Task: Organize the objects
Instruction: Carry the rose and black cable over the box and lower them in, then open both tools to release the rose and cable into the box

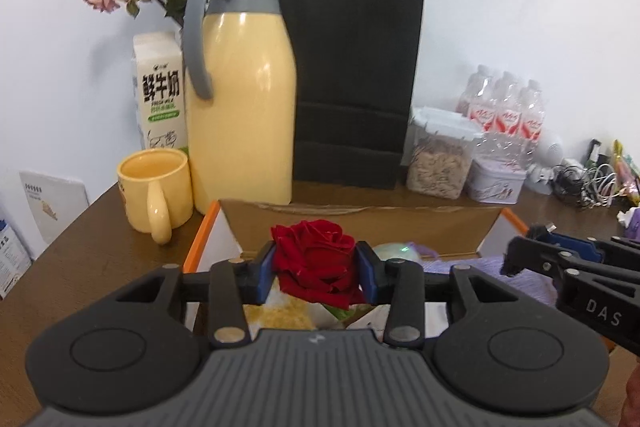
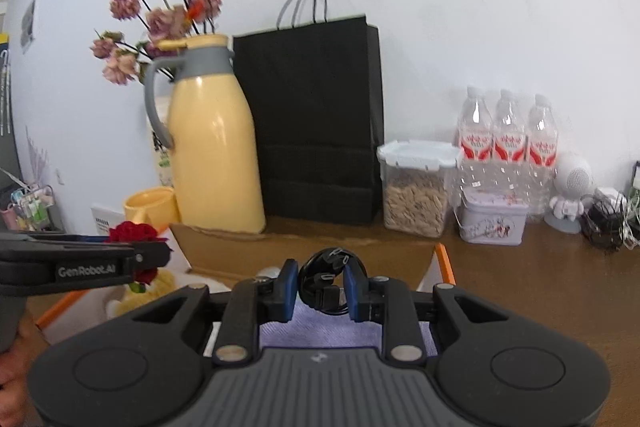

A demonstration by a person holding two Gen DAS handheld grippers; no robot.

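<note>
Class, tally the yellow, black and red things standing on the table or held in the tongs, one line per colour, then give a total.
Yellow: 2, the thermos jug and the mug
Black: 2, the paper bag and the coiled cable in the right tongs
Red: 1, the rose in the left tongs
Total: 5

A plain white wall [image 2: 460, 7] fills the back, evenly lit with soft shadows behind whatever stands against it. Below it runs a dark brown wooden surface [image 2: 540, 287], its bare part showing toward 4 o'clock in the right wrist view and its left edge [image 1: 60, 255] toward 8 o'clock in the left wrist view. At 9 o'clock the wall [image 2: 24, 67] turns a corner.
</note>
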